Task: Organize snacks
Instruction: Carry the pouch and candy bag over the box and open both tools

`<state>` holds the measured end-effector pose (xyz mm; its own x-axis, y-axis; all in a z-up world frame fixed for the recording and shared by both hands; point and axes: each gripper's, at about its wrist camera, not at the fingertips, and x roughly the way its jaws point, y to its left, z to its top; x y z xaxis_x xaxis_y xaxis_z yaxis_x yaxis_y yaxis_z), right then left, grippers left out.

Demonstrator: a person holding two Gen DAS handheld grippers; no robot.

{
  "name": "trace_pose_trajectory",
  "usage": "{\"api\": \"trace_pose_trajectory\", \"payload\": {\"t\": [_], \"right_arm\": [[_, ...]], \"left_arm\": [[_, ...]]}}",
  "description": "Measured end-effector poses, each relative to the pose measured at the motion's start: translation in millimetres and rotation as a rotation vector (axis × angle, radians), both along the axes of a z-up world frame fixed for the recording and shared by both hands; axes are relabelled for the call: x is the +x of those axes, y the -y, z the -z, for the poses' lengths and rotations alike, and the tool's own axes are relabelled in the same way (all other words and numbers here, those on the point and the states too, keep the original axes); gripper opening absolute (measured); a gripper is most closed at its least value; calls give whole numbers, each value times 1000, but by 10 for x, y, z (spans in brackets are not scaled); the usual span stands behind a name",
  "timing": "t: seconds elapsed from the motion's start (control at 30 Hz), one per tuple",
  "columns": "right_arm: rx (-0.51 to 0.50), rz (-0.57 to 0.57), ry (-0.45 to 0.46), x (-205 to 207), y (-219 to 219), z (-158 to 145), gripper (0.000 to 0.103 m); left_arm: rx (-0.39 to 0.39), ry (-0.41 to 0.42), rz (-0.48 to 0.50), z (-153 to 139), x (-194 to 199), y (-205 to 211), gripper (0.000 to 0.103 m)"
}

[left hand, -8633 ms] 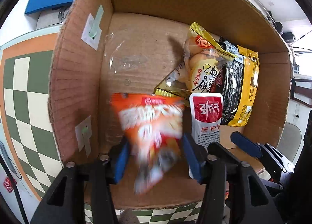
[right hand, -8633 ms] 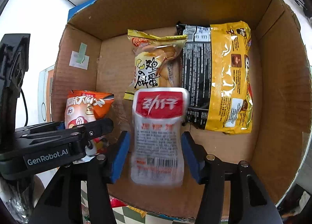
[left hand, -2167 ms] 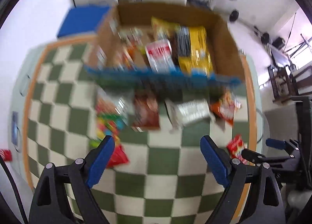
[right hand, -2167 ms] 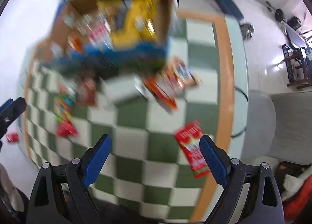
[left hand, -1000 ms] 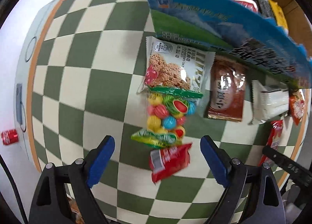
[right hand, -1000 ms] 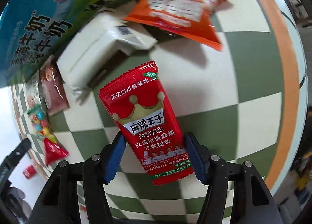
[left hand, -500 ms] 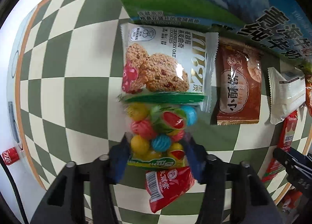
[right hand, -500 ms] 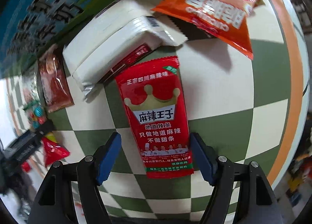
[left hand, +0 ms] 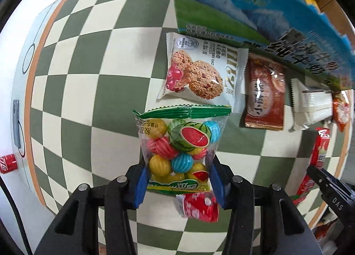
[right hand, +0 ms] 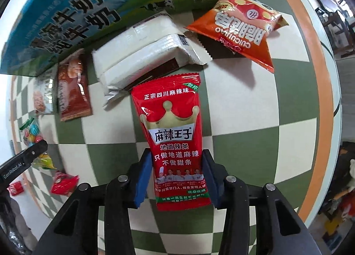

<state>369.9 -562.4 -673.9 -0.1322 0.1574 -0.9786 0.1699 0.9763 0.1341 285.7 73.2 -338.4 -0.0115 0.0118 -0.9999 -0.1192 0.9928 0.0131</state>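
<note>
Candy bag point(left hand: 178, 150), clear with a green top seal and striped melon-coloured balls, sits pinched in the left claw point(left hand: 178, 182). Right claw point(right hand: 175, 180), its jaws having just closed, clamps a glossy red crown-printed spicy strip packet point(right hand: 174, 135) above the checkered worktop point(right hand: 255, 108).

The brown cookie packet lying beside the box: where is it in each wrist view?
Left wrist: the brown cookie packet lies upper right, between oat cookie bag and white packet.
Right wrist: far left, under the box's edge.
Shared landmark: the blue milk box.

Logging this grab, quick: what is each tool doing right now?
Left tool: just closed on the watermelon candy bag.
Right tool: just closed on the red spicy strip packet.
</note>
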Motion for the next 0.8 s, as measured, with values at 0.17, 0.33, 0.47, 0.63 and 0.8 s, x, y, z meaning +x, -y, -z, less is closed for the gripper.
{"api": "trace_pose_trajectory", "payload": {"t": [0.17, 0.33, 0.47, 0.63, 0.8], "right_arm": [[72, 0, 27, -82, -59, -395, 46], [157, -8, 73, -62, -108, -794, 46], [216, 2, 127, 89, -51, -1167, 46], [271, 32, 211, 494, 84, -1627, 46], [224, 55, 300, 1085, 143, -1837, 47]], "left_arm": [[-50, 46, -4, -404, -167, -10, 46], [-118, 109, 15, -870, -131, 55, 46], [-182, 162, 41, -1167, 232, 201, 46], [-225, 192, 78, -1405, 761, 364, 46], [-205, 181, 113, -1481, 1332, 571, 46]]}}
